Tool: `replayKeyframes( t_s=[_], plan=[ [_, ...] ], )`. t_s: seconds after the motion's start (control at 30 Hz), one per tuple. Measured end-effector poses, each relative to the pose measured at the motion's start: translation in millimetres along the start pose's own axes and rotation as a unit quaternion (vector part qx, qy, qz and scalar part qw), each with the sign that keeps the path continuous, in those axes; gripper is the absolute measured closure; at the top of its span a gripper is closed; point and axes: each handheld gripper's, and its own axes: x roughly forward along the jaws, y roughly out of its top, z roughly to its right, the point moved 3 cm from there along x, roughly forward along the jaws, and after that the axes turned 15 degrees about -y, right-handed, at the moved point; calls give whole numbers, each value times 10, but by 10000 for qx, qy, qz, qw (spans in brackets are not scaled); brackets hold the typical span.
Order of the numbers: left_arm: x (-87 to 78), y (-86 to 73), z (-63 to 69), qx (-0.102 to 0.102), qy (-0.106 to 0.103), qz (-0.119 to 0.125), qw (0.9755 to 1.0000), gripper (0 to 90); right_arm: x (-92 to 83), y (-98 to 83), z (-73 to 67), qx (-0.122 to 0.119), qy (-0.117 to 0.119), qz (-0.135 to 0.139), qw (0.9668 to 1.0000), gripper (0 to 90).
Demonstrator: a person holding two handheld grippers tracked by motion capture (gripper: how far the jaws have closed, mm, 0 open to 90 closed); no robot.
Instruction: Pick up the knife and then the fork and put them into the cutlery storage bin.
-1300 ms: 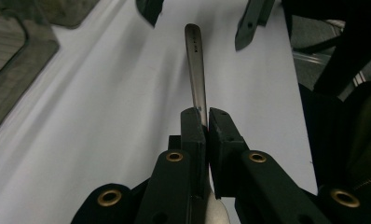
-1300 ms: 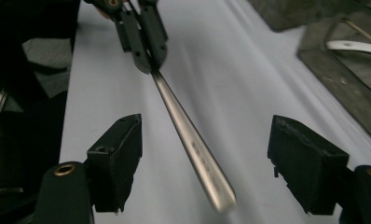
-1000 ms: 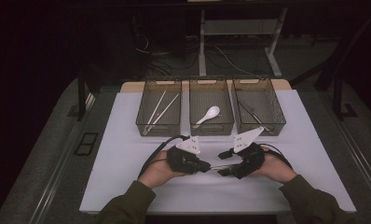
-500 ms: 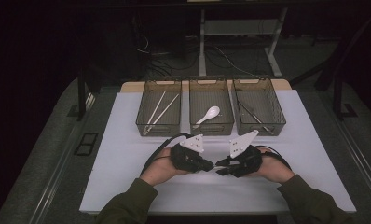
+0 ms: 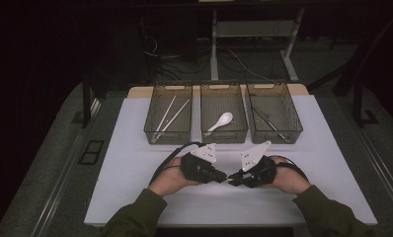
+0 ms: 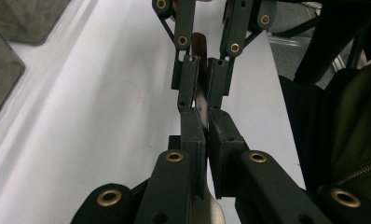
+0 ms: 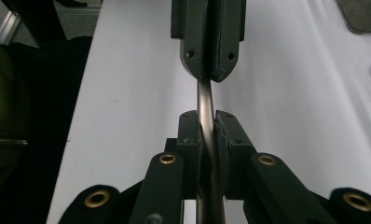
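A slim metal utensil [image 7: 206,119] spans the short gap between two hand-held grippers above the near middle of a white table [image 5: 135,148], its handle pinched at both ends. The left gripper [image 5: 223,177] and the right gripper [image 5: 232,179] meet nose to nose in the high view, each gripped by a hand in an olive sleeve [image 5: 135,217], and the utensil itself is too thin to make out there between the black tips. In the right gripper view, the shiny handle runs up between that gripper's own pads, which press on it from both sides, and carries on into the pads of the left gripper facing it just beyond; the right jaws have just been closing, and the handle now sits clamped between them. In the left gripper view, the jaws stand nearly together on the same pale metal strip [image 6: 201,100], whose broader end shows at the bottom edge under the gripper, while the right gripper [image 6: 201,79] bites the far end. Well beyond the hands, three dark mesh baskets sit in a row: the left basket [image 5: 152,126] holds long thin sticks [image 5: 171,114], the middle basket [image 5: 207,131] a white spoon [image 5: 220,121], the right basket [image 5: 291,123] dark metal cutlery [image 5: 268,123]
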Motion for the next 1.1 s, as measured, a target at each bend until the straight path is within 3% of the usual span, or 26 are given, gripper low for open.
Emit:
replayKeyframes(
  t_s=[0.13,0.2,0.3,0.37,0.47,0.77,1.1],
  plan=[
    [-6,-11,-21,42,83,13,10000,818,-1,5,-6,-7,-58,13,10000,809],
    [-22,-19,-33,59,230,80,9997,669,-2,9,-3,16,-76,24,10000,810],
    [-85,-24,-31,72,357,264,9990,525,-2,-1,10,71,-75,-26,9999,810],
    [-136,-34,-29,98,417,388,9983,503,2,-19,24,122,-122,-81,9998,811],
    [-206,-75,-37,-22,565,543,9969,453,-2,-45,57,179,-169,-103,9996,812],
    [-460,-346,31,-367,1048,810,9905,322,-172,-156,223,493,-419,-22,9979,814],
    [-632,-680,144,-761,1493,946,9813,260,-482,-291,436,1117,-870,170,9898,816]
  ],
)
